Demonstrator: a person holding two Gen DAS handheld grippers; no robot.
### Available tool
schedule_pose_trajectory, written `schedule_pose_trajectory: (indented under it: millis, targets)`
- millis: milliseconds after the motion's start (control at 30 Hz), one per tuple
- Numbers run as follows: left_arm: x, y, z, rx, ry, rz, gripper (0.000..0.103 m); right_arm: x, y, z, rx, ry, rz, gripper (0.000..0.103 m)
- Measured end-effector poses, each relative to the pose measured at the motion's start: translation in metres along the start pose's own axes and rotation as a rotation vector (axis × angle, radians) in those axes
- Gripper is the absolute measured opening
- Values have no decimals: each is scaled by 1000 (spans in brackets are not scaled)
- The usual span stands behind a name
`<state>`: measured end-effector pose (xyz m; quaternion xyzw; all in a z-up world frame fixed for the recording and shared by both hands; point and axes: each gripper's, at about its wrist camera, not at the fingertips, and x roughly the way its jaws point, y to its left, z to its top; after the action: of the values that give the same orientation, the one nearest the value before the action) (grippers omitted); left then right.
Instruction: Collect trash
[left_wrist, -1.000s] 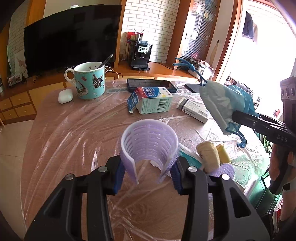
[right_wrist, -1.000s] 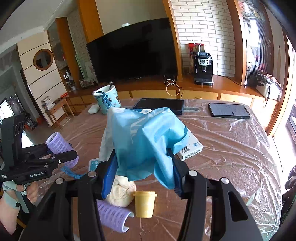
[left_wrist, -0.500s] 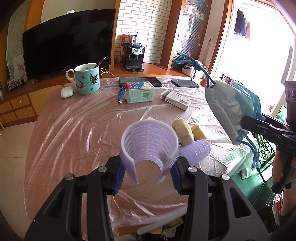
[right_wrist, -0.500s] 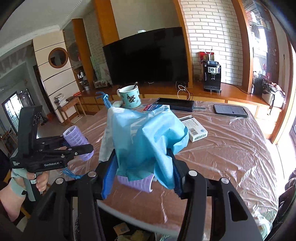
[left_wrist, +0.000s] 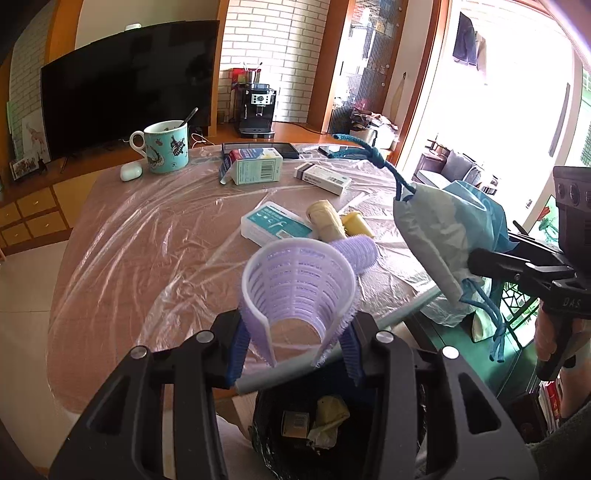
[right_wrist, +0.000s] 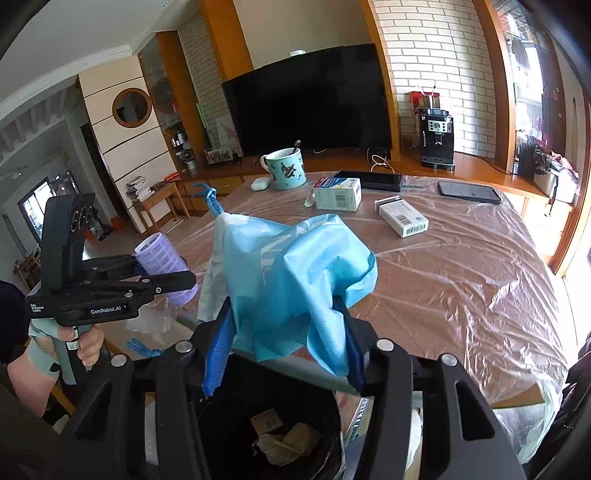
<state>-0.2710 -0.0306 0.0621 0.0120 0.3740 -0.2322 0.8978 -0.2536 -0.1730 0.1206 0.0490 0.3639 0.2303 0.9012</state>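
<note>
- trash is in both grippers: the left gripper (left_wrist: 295, 341) has its jaws closed on a lilac hair roller (left_wrist: 297, 284), and the right gripper (right_wrist: 284, 347) has its jaws clamped on a crumpled blue bag (right_wrist: 291, 266) with a knotted blue drawstring (right_wrist: 210, 197).
- both loads hang at the near edge of the table (left_wrist: 110, 258), right above a black bin (right_wrist: 229, 424) that stands below the rim; the bin already holds a few scraps of card and paper.
- the step in hand looks like the drop: carry is about done and each piece sits over or close to the bin mouth.
- the next move calls for opening the jaws once each item is clear of the table rim; the roller looks springy and squeezed, so it may pop sideways on release, and the bag is light and may cling to a pad or drape over the rim.
- more trash waits on the plastic-covered table: a second lilac roller (left_wrist: 358, 251), a beige wad (left_wrist: 325, 219), a small yellow cup (left_wrist: 354, 223), a teal-and-white box (left_wrist: 275, 223), a carton (left_wrist: 251, 166) and a slim white box (left_wrist: 323, 178).
- the mug (left_wrist: 166, 151), earbud case (left_wrist: 131, 171) and phone (right_wrist: 469, 192) look like keepers, not trash.
</note>
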Motion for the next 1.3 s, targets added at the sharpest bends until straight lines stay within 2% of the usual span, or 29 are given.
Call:
schedule_pose_trajectory:
  millis: [333,667,867,1300]
  targets:
    - [-14,-15,-26,35,39,-1,44,-15,10,-34,4,56,18,51]
    - [-1,-27,-54,49,116,0,44,-7,17,-71,29,155,22,51]
    - [6,-34,-66,70,148,32,44,1,16,-89,43,202,16,51]
    - [27,-44,-94,113,221,73,44,18,21,-107,17,276,-17,51]
